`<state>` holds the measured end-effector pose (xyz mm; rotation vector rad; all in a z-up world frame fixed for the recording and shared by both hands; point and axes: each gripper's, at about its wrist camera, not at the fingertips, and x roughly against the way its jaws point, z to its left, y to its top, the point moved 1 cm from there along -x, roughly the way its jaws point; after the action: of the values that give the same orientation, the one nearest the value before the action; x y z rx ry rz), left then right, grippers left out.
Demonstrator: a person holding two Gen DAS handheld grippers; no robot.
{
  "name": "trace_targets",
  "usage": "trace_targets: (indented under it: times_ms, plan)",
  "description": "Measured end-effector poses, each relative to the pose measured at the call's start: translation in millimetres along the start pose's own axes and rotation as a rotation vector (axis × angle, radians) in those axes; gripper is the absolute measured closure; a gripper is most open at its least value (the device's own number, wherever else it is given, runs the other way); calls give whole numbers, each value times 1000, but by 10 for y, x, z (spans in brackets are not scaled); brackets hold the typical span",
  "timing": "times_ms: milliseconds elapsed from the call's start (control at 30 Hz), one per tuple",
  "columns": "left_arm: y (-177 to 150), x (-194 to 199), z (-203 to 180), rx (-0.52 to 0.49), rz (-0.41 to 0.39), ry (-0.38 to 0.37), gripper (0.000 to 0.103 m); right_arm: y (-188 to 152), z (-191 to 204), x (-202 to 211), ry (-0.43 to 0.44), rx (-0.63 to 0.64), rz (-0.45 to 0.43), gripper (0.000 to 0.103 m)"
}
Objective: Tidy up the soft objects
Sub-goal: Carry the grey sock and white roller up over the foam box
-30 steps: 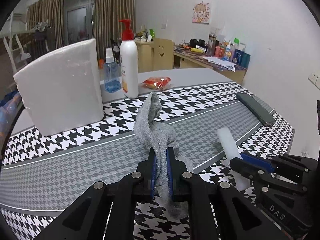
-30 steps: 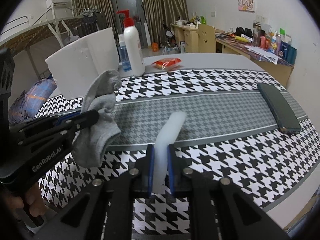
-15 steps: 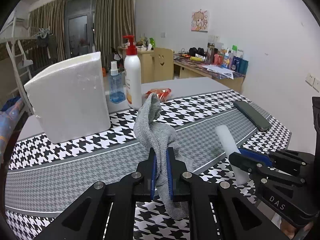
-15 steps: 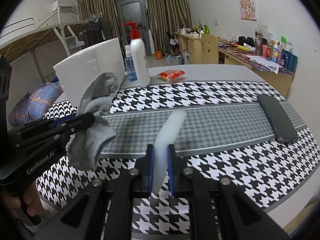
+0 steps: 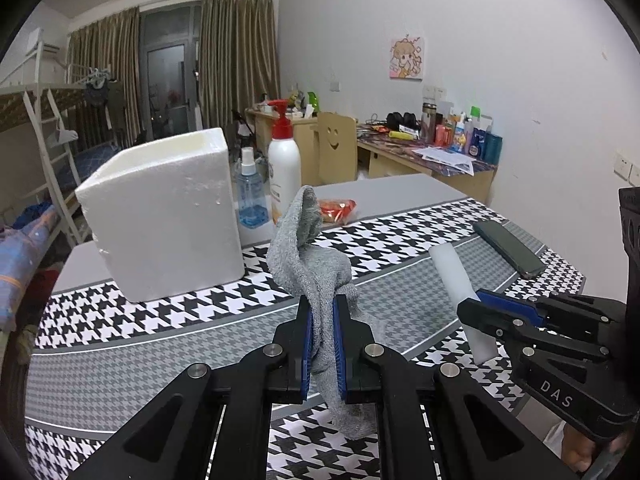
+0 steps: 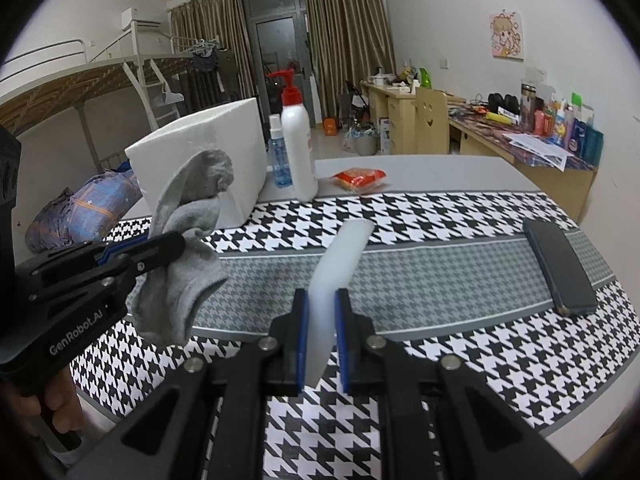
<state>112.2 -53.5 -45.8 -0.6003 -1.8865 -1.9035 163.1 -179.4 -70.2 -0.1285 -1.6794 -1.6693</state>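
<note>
The left gripper (image 5: 322,322) squeezes a gray sock (image 5: 308,256) — it hangs above the table (image 5: 120,344). The right gripper (image 6: 322,320) pinches a white foam strip (image 6: 340,256).

Lighting: even, dim indoor, overhead; soft shadows. Glare: none. Focus: sharp at centre, softer toward rim. Distortion: strong fisheye bowing; black vignette from 7 to 11 o'clock.

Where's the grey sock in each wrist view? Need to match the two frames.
Left wrist view: grey sock at centre, clamped in the left gripper jaws, hanging above the table.
Right wrist view: same sock at left, dangling from the left gripper.
Shared landmark: white foam box behind the sock.
</note>
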Motion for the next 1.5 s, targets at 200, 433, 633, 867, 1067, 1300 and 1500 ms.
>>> trace_targets:
  times_ms: [200, 433, 633, 867, 1067, 1300, 1500]
  plan:
    - [38, 69, 59, -1, -21, 17, 93, 75, 54, 3, 19, 16, -19, 87]
    - [102, 93, 144, -1, -39, 45, 93, 155, 131, 29, 38, 45, -44, 87]
    - [160, 167, 222, 0, -66, 59, 93, 223, 202, 58, 54, 67, -62, 87]
    - [201, 220, 295, 17, -82, 58, 93, 312, 294, 104, 67, 94, -90, 87]
    - [254, 271, 351, 18, -102, 80, 93, 396, 358, 111, 79, 112, -106, 87]
    - [307, 307, 405, 13, -122, 94, 93, 490, 441, 129, 83, 142, -138, 87]
    - [369, 359, 484, 16, -144, 111, 93, 564, 518, 135, 94, 157, -152, 87]
